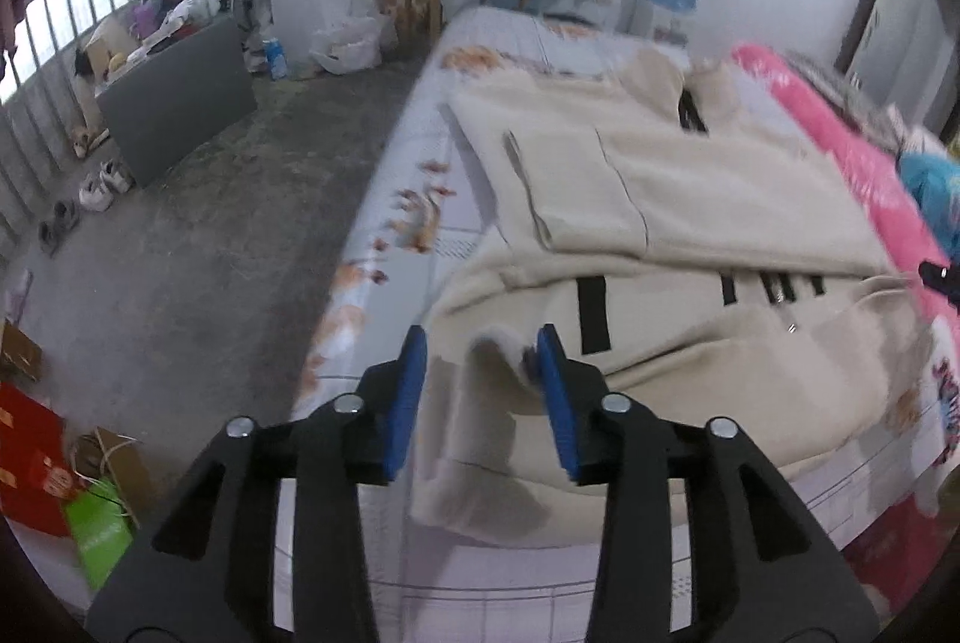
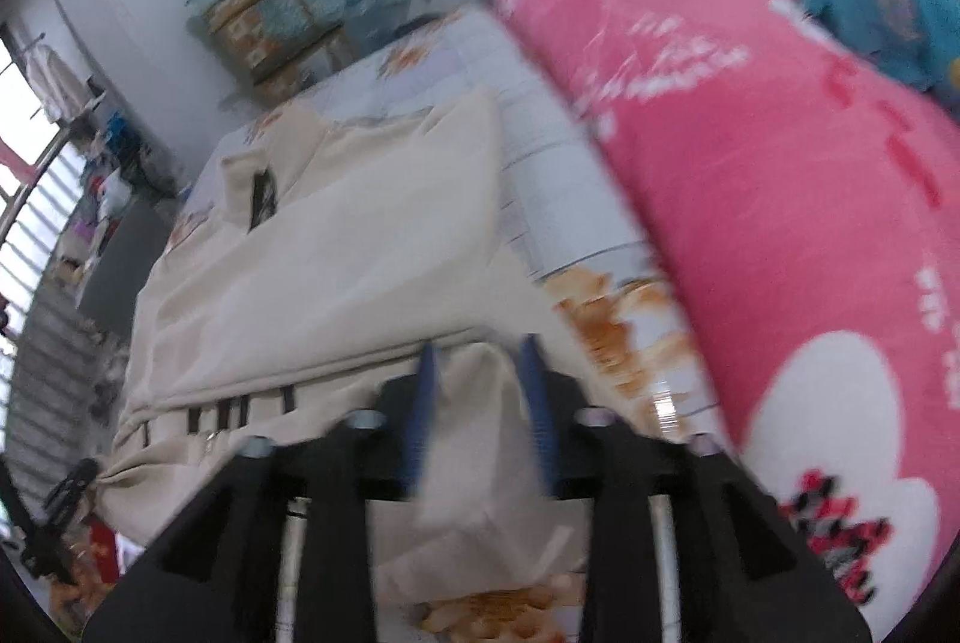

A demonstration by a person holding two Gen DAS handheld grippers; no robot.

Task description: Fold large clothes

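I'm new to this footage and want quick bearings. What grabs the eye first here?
A big cream garment, partly folded, covers the floral bed sheet. Along its right side lies a bright pink quilt. Up close, the left gripper and right gripper show blue pads straddling the garment's near edge, jaws apart.

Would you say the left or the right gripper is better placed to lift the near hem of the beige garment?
Probably the right gripper: a fold of the beige garment already sits between its jaws. The left gripper is open above the hem.
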